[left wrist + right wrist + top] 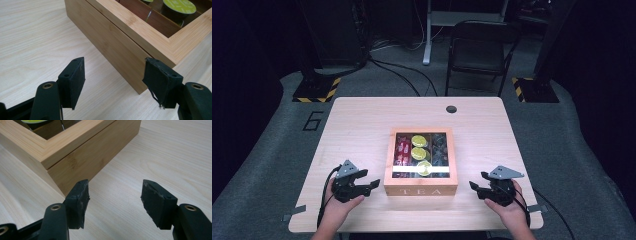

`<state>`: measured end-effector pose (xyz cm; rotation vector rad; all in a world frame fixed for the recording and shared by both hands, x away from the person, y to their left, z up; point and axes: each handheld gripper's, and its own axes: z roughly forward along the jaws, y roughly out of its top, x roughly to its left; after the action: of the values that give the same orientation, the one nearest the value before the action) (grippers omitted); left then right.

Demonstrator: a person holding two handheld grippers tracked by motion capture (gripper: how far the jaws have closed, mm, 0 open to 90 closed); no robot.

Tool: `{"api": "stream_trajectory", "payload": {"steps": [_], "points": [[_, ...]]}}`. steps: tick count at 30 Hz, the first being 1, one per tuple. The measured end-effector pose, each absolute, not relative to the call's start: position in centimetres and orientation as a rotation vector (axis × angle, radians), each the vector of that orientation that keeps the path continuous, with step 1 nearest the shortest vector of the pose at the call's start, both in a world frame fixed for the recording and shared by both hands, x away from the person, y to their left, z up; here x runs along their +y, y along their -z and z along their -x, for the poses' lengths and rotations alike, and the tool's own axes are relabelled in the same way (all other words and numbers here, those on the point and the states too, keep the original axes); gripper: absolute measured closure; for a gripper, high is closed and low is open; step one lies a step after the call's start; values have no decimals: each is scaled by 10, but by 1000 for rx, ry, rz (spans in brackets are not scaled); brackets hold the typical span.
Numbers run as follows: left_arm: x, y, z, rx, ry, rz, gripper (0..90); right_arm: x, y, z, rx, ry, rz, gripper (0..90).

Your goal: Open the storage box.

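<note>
From the high view we flank the closed bamboo tea box [420, 162] mid-table [362, 120], left hand-held gripper [371, 184] and right hand-held gripper [475, 188] each just beside it; in both gripper views our jaws stand apart, empty; next, we judge, lifting its windowed lid [140, 27].

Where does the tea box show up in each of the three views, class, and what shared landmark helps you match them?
High view: tea box sits at the table's middle, between the two grippers.
Left gripper view: it fills the upper right, its near corner low between the jaws.
Right gripper view: it fills the upper left, its corner by the left jaw.
Shared landmark: the box's pale wooden lid frame round the glass window.
</note>
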<state>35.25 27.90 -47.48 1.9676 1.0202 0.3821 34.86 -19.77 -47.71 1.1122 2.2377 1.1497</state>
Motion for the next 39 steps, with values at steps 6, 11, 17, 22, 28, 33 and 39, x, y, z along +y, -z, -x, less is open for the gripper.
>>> {"api": "stream_trajectory", "payload": {"steps": [6,11,17,22,28,33,39], "points": [[277,469,-349,999,-398,-1976,334,-194,472,-345,2237,-1158,-1078,388],[274,463,-345,971,-400,-1973,337,-189,466,-341,2227,-1175,-1040,388],[270,459,-342,950,-399,-1983,343,-185,461,-338,2222,-1214,-1017,388],[266,459,-341,933,-365,-1963,334,-180,460,-338,2240,-1226,-996,388],[258,461,-340,907,-352,-1988,331,-171,458,-336,2265,-1276,-978,384],[251,464,-339,871,-356,-2010,332,-166,461,-336,2289,-1260,-948,385],[249,467,-339,867,-345,-2019,333,-161,463,-336,2306,-1258,-909,383]]}}
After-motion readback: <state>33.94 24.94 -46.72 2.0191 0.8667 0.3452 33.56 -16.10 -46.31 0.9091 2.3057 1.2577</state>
